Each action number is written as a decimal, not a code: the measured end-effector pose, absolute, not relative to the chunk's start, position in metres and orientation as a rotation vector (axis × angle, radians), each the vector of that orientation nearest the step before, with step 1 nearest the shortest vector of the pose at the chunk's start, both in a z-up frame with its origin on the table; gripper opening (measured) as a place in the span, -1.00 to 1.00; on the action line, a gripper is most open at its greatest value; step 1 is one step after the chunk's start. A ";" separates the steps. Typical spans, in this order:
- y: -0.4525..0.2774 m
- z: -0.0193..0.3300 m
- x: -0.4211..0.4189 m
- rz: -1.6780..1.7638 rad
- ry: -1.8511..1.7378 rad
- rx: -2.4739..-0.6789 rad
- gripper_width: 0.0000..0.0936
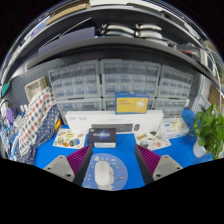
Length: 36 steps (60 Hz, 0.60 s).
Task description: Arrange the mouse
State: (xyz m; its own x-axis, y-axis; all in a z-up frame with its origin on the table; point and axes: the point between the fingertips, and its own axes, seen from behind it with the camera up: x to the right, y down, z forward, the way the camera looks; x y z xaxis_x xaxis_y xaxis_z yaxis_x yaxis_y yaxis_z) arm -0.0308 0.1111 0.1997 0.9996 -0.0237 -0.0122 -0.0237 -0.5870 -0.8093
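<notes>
One white mouse [104,174] sits at six o'clock between the spread gripper [104,165] fingers, untouched; light, rigid, probably slick, best pinched across its flanks

A blue table surface [52,152] carried the clutter. A white keyboard [113,136] lay beyond, with a small dark box [102,138] just in front of it. A yellow-and-blue box [131,104] stood behind the keyboard. Shelving with rows of small drawers [110,82] filled the back. A green plant [210,128] stood at the right; patterned cards [38,125] leaned at the left.
</notes>
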 end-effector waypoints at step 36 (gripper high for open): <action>0.091 0.217 -0.003 -0.022 0.075 -2.192 0.85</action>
